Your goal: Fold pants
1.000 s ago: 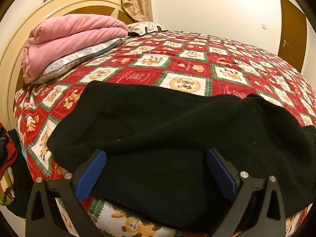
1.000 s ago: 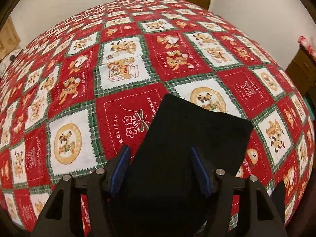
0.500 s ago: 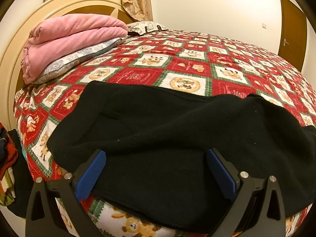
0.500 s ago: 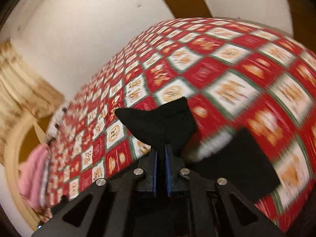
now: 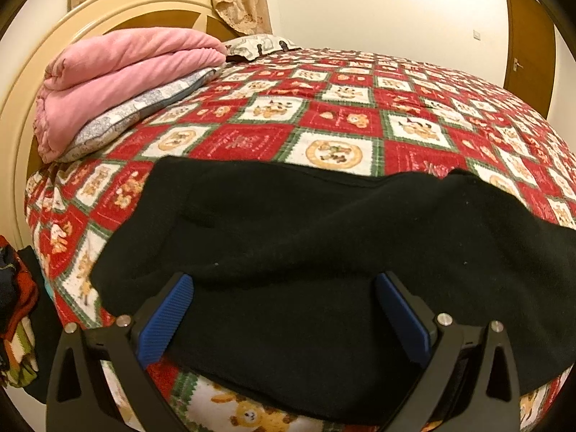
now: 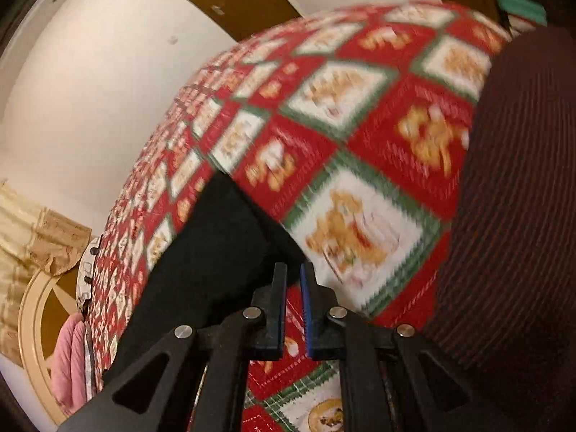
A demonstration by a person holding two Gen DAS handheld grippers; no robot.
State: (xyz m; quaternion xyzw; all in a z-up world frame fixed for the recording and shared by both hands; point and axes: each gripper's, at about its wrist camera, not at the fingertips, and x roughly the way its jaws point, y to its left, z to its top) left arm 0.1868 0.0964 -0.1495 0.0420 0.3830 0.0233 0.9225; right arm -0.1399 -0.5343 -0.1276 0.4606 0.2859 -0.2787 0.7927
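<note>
Black pants lie spread across the near side of the bed. My left gripper is open, its blue pads on either side of the waist end, just above the cloth. In the blurred right wrist view my right gripper is shut, its jaws a narrow slit apart. The black pants run from its tips away to the left. I cannot see cloth between the pads, so the hold is not clear. A dark ribbed cloth fills the right side of that view.
The bed has a red, white and green patchwork quilt. A folded pink blanket on a pillow lies by the cream headboard. Clothes hang off the left. A brown door is at the far right.
My right gripper shut on the pant leg end, lifted it and has swung left and tilted. The far right part of the pants has shifted slightly. My left gripper has stayed put.
</note>
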